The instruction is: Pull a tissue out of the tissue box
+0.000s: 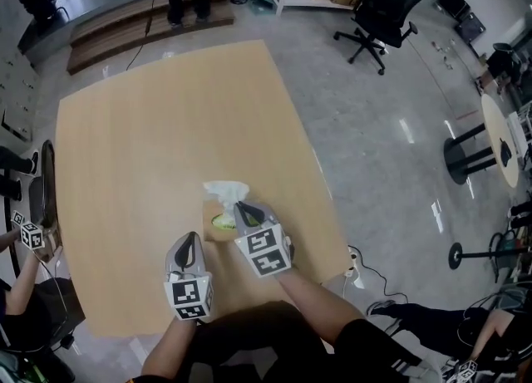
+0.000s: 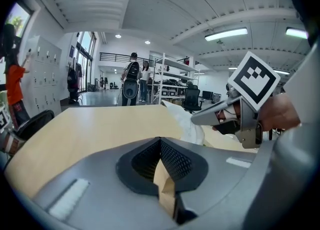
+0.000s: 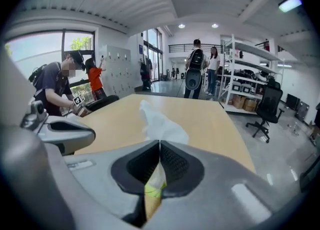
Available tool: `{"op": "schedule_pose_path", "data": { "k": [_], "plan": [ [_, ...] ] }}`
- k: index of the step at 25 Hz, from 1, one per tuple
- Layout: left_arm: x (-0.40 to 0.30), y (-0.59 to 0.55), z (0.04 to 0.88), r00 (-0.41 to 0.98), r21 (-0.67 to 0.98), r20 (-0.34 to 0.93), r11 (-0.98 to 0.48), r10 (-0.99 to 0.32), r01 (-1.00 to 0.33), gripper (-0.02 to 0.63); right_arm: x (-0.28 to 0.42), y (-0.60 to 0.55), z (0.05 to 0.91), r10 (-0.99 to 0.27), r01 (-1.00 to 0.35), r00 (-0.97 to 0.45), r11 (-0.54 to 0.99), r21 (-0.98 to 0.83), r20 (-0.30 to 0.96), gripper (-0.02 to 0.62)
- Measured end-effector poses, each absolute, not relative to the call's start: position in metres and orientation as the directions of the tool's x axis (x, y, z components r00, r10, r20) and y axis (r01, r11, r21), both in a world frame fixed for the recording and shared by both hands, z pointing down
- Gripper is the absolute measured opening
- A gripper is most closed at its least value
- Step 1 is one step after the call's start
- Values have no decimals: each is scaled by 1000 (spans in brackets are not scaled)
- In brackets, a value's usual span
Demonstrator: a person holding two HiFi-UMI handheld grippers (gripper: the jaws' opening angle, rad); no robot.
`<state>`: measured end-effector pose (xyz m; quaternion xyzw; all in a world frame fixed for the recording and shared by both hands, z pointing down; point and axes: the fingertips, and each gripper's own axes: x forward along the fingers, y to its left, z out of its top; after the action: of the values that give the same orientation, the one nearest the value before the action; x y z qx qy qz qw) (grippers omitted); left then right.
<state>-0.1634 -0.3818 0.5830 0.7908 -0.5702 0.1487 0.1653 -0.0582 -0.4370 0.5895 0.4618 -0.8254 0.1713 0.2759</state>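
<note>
A brown tissue box [image 1: 213,212] with a yellow-green opening sits on the wooden table [image 1: 150,140] near its front edge. A white tissue [image 1: 226,190] stands up from it. My right gripper [image 1: 242,207] reaches over the box, shut on the tissue [image 3: 161,124], which rises past the tips [image 3: 159,143]. My left gripper [image 1: 189,240] is at the box's left corner. In its own view the jaws [image 2: 160,140] are shut, with a strip of brown cardboard [image 2: 164,189] pinched between the pads. The tissue [image 2: 189,126] and right gripper [image 2: 196,119] show beyond.
A person sits at the table's left edge [image 1: 21,290] with another marker cube [image 1: 31,234]. A black office chair [image 1: 381,3] and a round side table [image 1: 497,128] stand on the floor to the right. A cable [image 1: 366,272] trails off the table's right corner.
</note>
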Motion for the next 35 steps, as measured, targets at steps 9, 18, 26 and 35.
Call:
{"op": "schedule_pose_path", "data": {
  "k": [9, 18, 26, 35],
  "plan": [
    [-131, -363, 563, 330, 84, 399, -325, -855, -942, 18, -22, -414, 533, -755, -874, -453, 481, -68, 475, -2],
    [-103, -314, 548, 298, 76, 388, -292, -872, -953, 18, 4, -354, 533, -745, -856, -502, 500, -130, 439, -2],
    [-97, -274, 550, 282, 67, 421, -281, -862, -957, 18, 2, -312, 536, -719, -830, -549, 530, -176, 426, -2],
    [-102, -244, 553, 342, 70, 438, -348, -831, -935, 18, -12, -281, 539, -738, -842, -534, 506, -185, 412, -2]
  ]
}}
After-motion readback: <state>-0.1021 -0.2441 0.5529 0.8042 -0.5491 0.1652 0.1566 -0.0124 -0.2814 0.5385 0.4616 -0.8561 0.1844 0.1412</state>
